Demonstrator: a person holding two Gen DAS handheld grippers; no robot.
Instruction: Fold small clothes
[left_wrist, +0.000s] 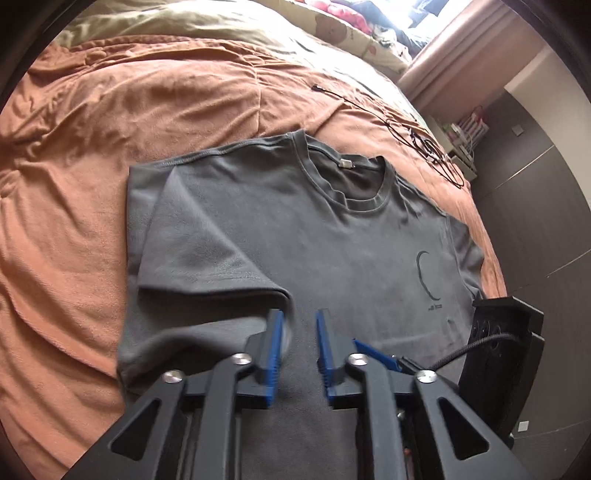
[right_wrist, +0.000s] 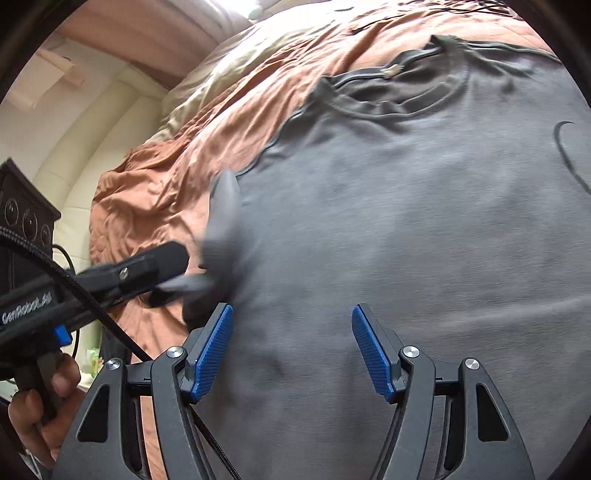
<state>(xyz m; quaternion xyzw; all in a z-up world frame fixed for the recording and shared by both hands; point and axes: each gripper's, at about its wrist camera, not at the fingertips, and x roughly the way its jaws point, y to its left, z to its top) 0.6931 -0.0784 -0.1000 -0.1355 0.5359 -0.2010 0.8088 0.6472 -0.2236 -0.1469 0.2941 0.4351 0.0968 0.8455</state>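
Note:
A grey T-shirt (left_wrist: 332, 236) lies face up on an orange bedspread (left_wrist: 110, 122), collar (left_wrist: 347, 177) away from me. Its left sleeve (left_wrist: 199, 240) is folded in over the body. My left gripper (left_wrist: 299, 332) hovers low over the shirt just below that sleeve's hem, jaws apart with only flat cloth showing between them. In the right wrist view the left gripper (right_wrist: 173, 269) sits at the shirt's (right_wrist: 406, 221) left edge, where blurred grey cloth hangs by its tip. My right gripper (right_wrist: 291, 332) stands wide open over the shirt's middle, holding nothing.
A black cable (left_wrist: 424, 144) lies on the bed beyond the collar. Green bedding (left_wrist: 184, 26) and printed pillows (left_wrist: 343, 33) fill the far end. The bed's right edge drops to a dark floor (left_wrist: 535, 221). A person's hand (right_wrist: 48, 406) grips the left tool's handle.

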